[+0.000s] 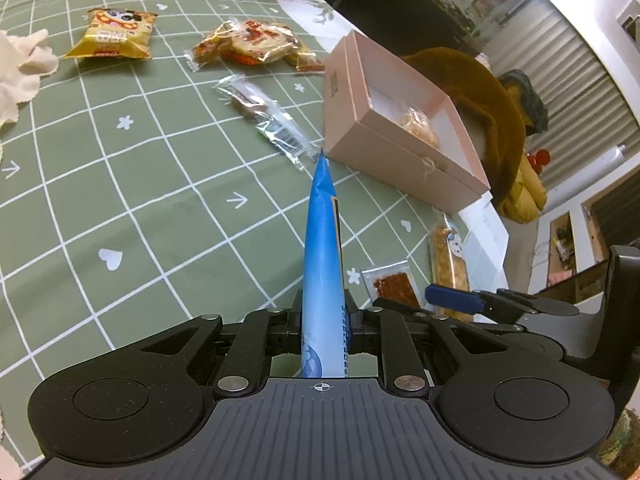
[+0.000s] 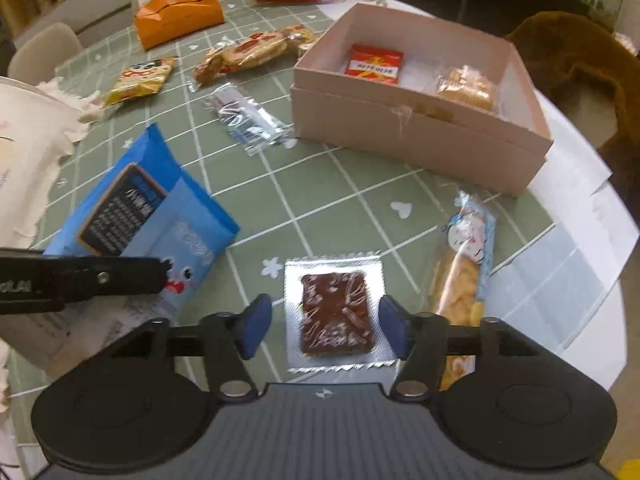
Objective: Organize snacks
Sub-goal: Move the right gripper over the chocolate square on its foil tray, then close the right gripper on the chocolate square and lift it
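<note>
My left gripper (image 1: 324, 312) is shut on a blue snack packet (image 1: 322, 248), held edge-on above the table; the packet also shows in the right wrist view (image 2: 144, 216), clamped by the left gripper's fingers (image 2: 132, 276). My right gripper (image 2: 322, 324) is open, its blue pads either side of a clear packet with a brown slab (image 2: 335, 312) that lies flat on the green cloth. The pink box (image 2: 420, 136) stands beyond, open, holding a red packet (image 2: 374, 64) and a bag of pale biscuits (image 2: 466, 86). The box also shows in the left wrist view (image 1: 400, 152).
Loose snacks lie on the green checked tablecloth (image 2: 320, 184): a silver wrapped bar (image 2: 248, 120), rice crackers (image 2: 256, 50), a yellow packet (image 2: 142, 76), a long cartoon-printed biscuit pack (image 2: 460, 280). An orange tissue box (image 2: 180, 16) stands at the back. A brown plush (image 2: 580, 64) sits behind the box.
</note>
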`<state>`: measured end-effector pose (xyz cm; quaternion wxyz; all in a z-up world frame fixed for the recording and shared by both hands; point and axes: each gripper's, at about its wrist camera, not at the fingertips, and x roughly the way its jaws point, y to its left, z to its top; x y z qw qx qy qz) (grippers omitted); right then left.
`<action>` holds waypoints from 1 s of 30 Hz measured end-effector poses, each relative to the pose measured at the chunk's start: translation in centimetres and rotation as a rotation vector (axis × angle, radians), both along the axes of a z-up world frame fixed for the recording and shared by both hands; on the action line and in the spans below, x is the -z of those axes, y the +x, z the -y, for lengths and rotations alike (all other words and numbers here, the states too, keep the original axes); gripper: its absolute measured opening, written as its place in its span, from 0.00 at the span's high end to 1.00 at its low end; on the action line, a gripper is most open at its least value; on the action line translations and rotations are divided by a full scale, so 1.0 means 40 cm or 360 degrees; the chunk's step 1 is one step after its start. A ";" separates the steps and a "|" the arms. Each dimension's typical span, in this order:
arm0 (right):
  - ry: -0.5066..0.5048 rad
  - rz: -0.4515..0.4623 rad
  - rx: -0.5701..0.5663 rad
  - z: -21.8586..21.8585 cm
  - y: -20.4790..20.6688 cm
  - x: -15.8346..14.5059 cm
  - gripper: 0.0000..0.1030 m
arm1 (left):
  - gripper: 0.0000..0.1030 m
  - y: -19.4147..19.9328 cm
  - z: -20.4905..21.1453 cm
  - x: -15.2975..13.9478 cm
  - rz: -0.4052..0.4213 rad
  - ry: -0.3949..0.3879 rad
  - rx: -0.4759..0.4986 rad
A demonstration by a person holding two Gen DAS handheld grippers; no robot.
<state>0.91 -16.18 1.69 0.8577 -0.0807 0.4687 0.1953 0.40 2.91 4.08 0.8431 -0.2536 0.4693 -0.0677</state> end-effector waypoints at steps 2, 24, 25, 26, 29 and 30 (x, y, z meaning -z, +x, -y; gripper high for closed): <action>0.0012 -0.0040 0.0013 0.000 0.009 0.007 0.41 | 0.81 -0.001 -0.007 0.001 0.0001 -0.0013 -0.0012; -0.0004 -0.0087 0.0119 0.037 0.007 0.011 0.51 | 0.81 0.007 0.009 0.016 -0.0025 -0.0027 0.0023; -0.0007 -0.0083 0.0116 0.037 0.005 0.009 0.52 | 0.81 0.006 0.010 0.015 -0.0025 -0.0027 0.0024; -0.0011 -0.0076 0.0111 0.036 0.002 0.007 0.52 | 0.81 0.006 0.010 0.015 -0.0026 -0.0027 0.0025; -0.0021 -0.0052 0.0083 0.033 -0.008 -0.005 0.56 | 0.81 0.006 0.010 0.015 -0.0024 -0.0027 0.0027; -0.0019 -0.0048 0.0073 0.033 -0.011 -0.009 0.57 | 0.81 0.005 0.011 0.014 -0.0022 -0.0028 0.0029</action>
